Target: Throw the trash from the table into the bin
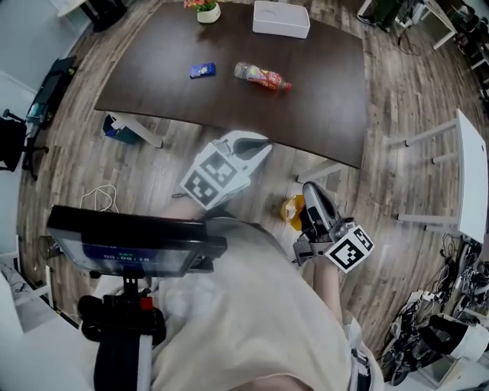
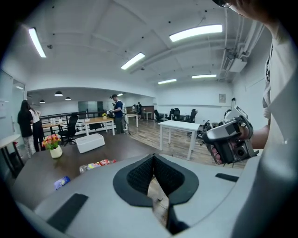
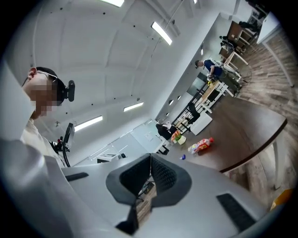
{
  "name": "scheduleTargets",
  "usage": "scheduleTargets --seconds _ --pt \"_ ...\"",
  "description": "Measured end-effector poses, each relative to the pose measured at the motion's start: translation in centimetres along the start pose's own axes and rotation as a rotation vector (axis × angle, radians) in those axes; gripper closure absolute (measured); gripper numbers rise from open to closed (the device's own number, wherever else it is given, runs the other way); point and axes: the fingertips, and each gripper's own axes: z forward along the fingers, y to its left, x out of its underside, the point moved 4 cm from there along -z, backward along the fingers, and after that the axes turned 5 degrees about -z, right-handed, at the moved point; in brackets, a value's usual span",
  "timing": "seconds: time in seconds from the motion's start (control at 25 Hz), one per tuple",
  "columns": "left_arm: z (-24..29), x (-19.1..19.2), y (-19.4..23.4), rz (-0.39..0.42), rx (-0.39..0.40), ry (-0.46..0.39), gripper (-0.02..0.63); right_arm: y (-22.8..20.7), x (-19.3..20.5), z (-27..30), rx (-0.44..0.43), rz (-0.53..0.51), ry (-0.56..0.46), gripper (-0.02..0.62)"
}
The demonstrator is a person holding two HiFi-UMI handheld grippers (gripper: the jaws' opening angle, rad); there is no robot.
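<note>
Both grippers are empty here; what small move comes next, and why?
Probably reach the right gripper toward the crushed red-labelled plastic bottle and open its jaws: both it and the left gripper are shut, empty, short of the dark brown table.

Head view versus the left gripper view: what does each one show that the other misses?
Only the head view: a yellow thing on the floor and a screen. Only the left gripper view: ceiling lights and people standing far off. Both: the dark table, blue packet, bottle, white box and flower pot.
</note>
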Motion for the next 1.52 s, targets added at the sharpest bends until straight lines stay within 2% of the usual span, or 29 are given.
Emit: scheduleTargets --seconds 0.2,0.4,0.6,0.72,0.84,1.04,1.24,1.36,1.52 --pt "-3.4 1.8 -0.5 0.011 -0.087 0.043 0.593 0.9 1.0 1.4 -0.093 0.018 0.058 0.58" --pt "-7.2 2.5 2.3 0.011 -0.161 0.024 0.593 2.6 2.5 5.5 -0.148 0.005 0.114 0.58" --pt "-12.4 4.2 6.3 -0.009 -0.184 -0.011 0.592 6.1 4.9 10.5 -0.201 0.007 0.121 0.58" --pt "-15.1 5.6 8.2 0.027 -0.173 0.014 0.592 8.9 6.4 13.5 -0.247 0.024 0.116 0.58" --pt "-17.5 6.5 10.7 0.045 -0.164 0.012 0.592 11.4 8.4 16.9 -0.244 -0.018 0.148 0.58" --pt "-23.5 8.2 15.8 -0.023 -0.174 -0.051 0.592 15.1 12.8 22.9 -0.234 -0.053 0.219 0.58" --pt "-28.3 10.3 19.2 -0.025 -0.187 -0.05 0.592 18.7 16.1 27.4 -0.249 -0.069 0.271 0.58" --pt "-28.7 10.9 21.7 -0.055 -0.199 -0.056 0.592 18.7 16.9 30.2 -0.256 -0.1 0.333 0.58" --pt "-26.3 11.8 24.5 -0.107 -0.193 -0.034 0.592 16.4 16.6 32.5 -0.244 -0.117 0.388 0.58"
